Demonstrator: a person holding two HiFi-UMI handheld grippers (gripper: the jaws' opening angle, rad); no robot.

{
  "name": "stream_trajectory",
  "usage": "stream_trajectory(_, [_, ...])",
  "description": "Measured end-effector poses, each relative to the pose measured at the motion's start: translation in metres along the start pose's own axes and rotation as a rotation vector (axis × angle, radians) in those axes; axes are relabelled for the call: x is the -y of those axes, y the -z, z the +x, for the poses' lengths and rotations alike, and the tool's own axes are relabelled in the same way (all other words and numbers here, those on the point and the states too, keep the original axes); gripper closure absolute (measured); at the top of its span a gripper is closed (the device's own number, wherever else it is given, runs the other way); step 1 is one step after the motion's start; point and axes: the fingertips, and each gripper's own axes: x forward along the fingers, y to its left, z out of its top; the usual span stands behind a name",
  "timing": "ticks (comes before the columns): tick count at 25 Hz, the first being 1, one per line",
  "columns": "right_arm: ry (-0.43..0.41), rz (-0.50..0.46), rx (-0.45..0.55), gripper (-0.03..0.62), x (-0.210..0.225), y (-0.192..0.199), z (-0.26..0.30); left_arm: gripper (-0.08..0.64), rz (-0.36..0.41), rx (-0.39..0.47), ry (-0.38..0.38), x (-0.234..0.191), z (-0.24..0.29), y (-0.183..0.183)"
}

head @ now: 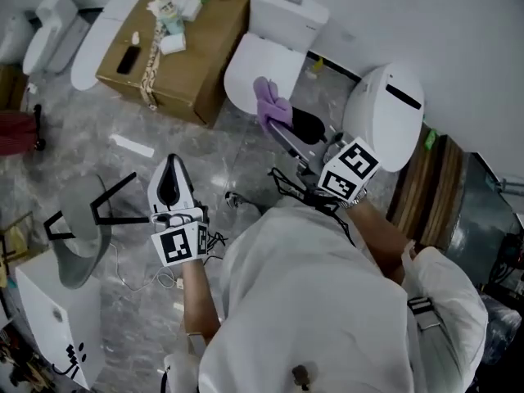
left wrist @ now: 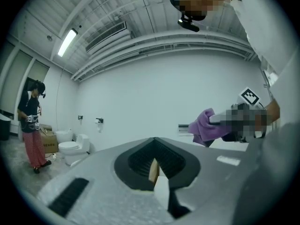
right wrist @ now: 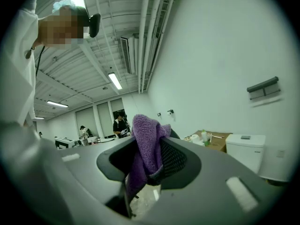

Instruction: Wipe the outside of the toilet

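Gripping a purple cloth, the right hand-held gripper has its jaws partly apart, with the pads pressed on the fabric. The cloth bunches up above the jaws, and a fold of it hangs down beneath them. In the head view this hand-held gripper reaches out ahead of the person, and the cloth shows against the near edge of the toilet. The toilet is white, with its lid down and its tank against the wall. In the right gripper view the tank stands off to the right of the jaws, apart from the cloth.

The left hand-held gripper is clenched, its jaws together with nothing between them. It is held out level on the person's left, over the grey marbled floor and well apart from the toilet. The person wears a white coat, which fills the lower part of the head view.

A cardboard box stands just left of the toilet, with small things scattered on its top. To the right, near the wall, is a second toilet with a rounded lid, and more white toilets stand at the far left. In the left gripper view a bystander stands in the distance beside another toilet.
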Motion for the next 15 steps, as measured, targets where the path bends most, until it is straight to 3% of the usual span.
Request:
stream_trajectory(3, [-0.054, -0.009, 0.028, 0.445, -0.037, -0.014, 0.046, 0.555, 0.009, 0.005, -0.013, -0.04, -0.004, -0.014])
stream_trajectory(6, [-0.147, -0.003, 0.038, 0.445, -0.071, -0.017, 0.108, 0.555, 0.015, 0.016, -0.111, -0.097, -0.017, -0.03])
stream_trajectory(10, [-0.23, -0.007, -0.013, 0.445, -0.108, -0.003, 0.173, 0.555, -0.057, 0.038, -0.24, -0.167, -0.043, -0.041])
stream_trajectory(15, [-0.265, -0.02, -0.078, 0.445, -0.123, 0.006, 0.242, 0.555, -0.105, 0.05, -0.313, -0.235, -0.043, -0.041])
